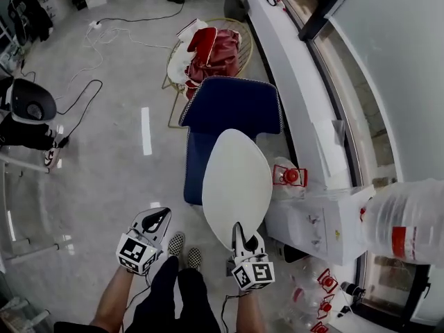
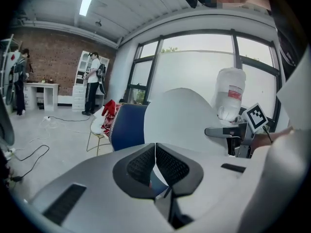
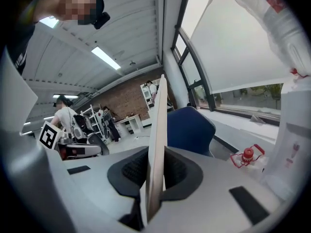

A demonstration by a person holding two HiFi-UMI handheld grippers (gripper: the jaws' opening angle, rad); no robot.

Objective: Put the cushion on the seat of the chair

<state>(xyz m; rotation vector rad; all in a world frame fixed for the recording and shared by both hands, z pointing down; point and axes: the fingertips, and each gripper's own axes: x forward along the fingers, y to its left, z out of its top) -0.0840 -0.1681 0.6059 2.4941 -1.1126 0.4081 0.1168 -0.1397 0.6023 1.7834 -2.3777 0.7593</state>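
- Right tongs [image 1: 238, 231] clamp the cushion's [image 1: 236, 179] near edge; it stands edge-up ahead of them, with the chair [image 1: 232, 106] beyond.
- Left tongs [image 1: 158, 219] are closed and empty, beside it.
- There is open floor [image 1: 125, 172] to their left and a counter [image 1: 288, 75] close on the right.

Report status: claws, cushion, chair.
Right claw shut on cushion, edge upright. Left claw shut, empty. Cushion not yet on blue chair; nothing seen in the way.
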